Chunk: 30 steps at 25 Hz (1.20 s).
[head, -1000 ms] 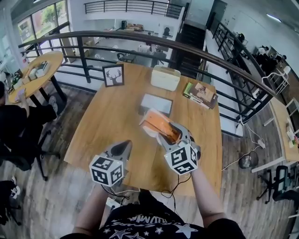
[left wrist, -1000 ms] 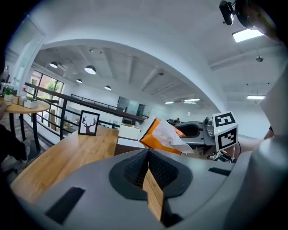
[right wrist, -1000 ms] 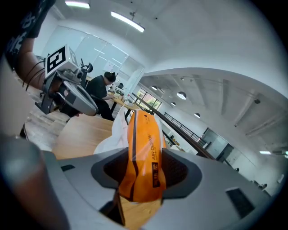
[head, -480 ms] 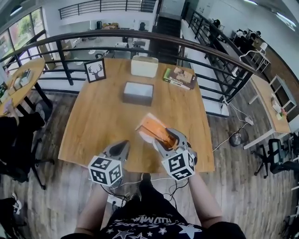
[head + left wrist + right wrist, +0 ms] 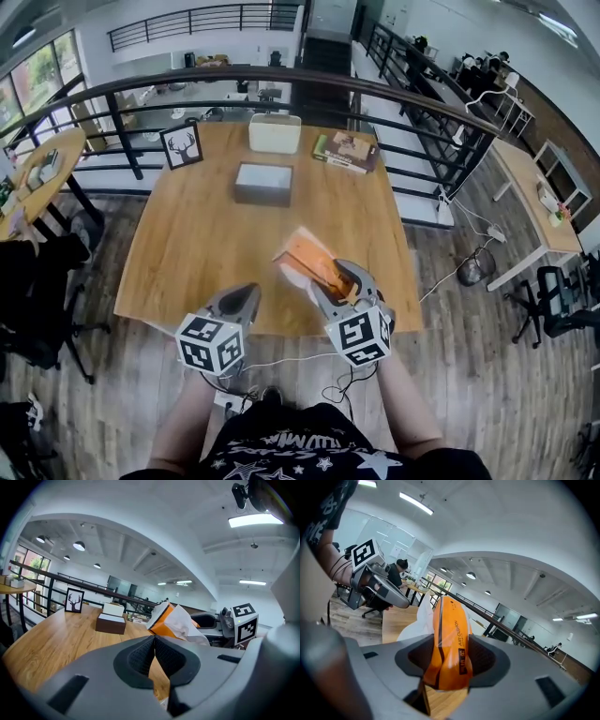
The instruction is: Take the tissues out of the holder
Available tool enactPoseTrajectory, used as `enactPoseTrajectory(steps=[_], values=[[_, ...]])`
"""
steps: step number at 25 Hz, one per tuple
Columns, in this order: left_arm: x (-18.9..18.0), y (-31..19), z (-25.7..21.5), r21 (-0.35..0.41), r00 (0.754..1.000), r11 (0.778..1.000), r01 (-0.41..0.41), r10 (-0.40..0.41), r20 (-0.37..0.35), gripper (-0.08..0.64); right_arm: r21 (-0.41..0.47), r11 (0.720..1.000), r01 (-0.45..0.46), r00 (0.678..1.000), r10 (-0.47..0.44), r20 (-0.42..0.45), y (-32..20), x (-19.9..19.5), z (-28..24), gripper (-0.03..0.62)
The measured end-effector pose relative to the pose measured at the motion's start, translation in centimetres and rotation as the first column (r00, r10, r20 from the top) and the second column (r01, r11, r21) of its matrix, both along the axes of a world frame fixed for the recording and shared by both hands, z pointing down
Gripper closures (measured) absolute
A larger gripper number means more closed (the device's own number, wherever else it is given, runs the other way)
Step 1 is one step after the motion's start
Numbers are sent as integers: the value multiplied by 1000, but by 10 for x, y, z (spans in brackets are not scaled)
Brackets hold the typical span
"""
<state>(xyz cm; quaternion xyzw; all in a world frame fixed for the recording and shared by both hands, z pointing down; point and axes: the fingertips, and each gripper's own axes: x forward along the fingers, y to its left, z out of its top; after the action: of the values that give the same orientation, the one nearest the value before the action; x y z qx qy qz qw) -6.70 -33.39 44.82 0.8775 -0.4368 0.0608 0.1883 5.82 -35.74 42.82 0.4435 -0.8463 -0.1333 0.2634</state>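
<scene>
Right claw (image 5: 327, 281) clamped on an orange tissue pack (image 5: 308, 257). In the right gripper view both pads press the pack's sides, the pack standing on edge between them with its printed face up. A loose white tissue (image 5: 185, 619) sticks out of the pack on the side toward the left claw. The pack is held up off the wood, over the near part of the tabletop (image 5: 202, 244) and right of centre, tilted with its far end higher. Left claw (image 5: 249, 296) is closed and empty, and the left gripper view shows its ribbed pads meeting at the tips with nothing between. It hangs just beside the right claw at the near edge of the tabletop, apart from the pack and not touching it. The holder (image 5: 263, 184), a dark brown box with a pale top, sits on the far half of the tabletop, well apart from the pack and both claws. Behind it, near the far edge, is a white box (image 5: 275, 133), with a book (image 5: 345, 151) lying flat to its right. A framed deer picture (image 5: 182, 146) stands upright at the far left corner. A dark railing (image 5: 281, 77) curves round beyond the tabletop. The person's forearms show at the bottom of the head view.
</scene>
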Motion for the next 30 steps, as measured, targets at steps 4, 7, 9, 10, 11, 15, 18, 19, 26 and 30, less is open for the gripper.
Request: enactPoseTrajectory(steps=[4, 7, 9, 10, 11, 15, 18, 19, 26, 30], values=[[18, 24, -2, -1, 999, 1000, 32, -32, 5, 546, -4, 1000, 12, 999, -12, 37, 22, 19, -3, 370], [39, 50, -1, -5, 999, 999, 52, -52, -1, 546, -19, 999, 36, 998, -35, 45, 49, 37, 0, 370], [55, 70, 0, -5, 998, 998, 56, -56, 2, 546, -21, 998, 51, 998, -50, 41, 68, 49, 2, 370], [62, 80, 1, -6, 998, 998, 58, -58, 3, 546, -21, 998, 58, 998, -57, 40, 79, 54, 3, 370], [68, 90, 3, -8, 998, 998, 63, -63, 5, 546, -20, 998, 65, 997, -64, 39, 89, 60, 4, 370], [93, 135, 7, -9, 996, 996, 86, -86, -1, 546, -13, 996, 83, 996, -82, 24, 133, 84, 10, 370], [112, 171, 9, -6, 995, 995, 97, -97, -2, 546, -18, 996, 92, 995, -91, 26, 170, 103, 14, 370], [118, 183, 10, -4, 995, 995, 97, -97, -1, 546, -18, 995, 96, 995, -95, 24, 182, 108, 15, 370], [155, 258, 18, -9, 995, 995, 99, -99, 1, 546, -1, 992, 126, 992, -126, 7, 256, 138, 19, 370], [170, 290, 19, -15, 996, 995, 94, -93, 11, 546, -5, 992, 128, 991, -128, 24, 288, 151, 20, 370]])
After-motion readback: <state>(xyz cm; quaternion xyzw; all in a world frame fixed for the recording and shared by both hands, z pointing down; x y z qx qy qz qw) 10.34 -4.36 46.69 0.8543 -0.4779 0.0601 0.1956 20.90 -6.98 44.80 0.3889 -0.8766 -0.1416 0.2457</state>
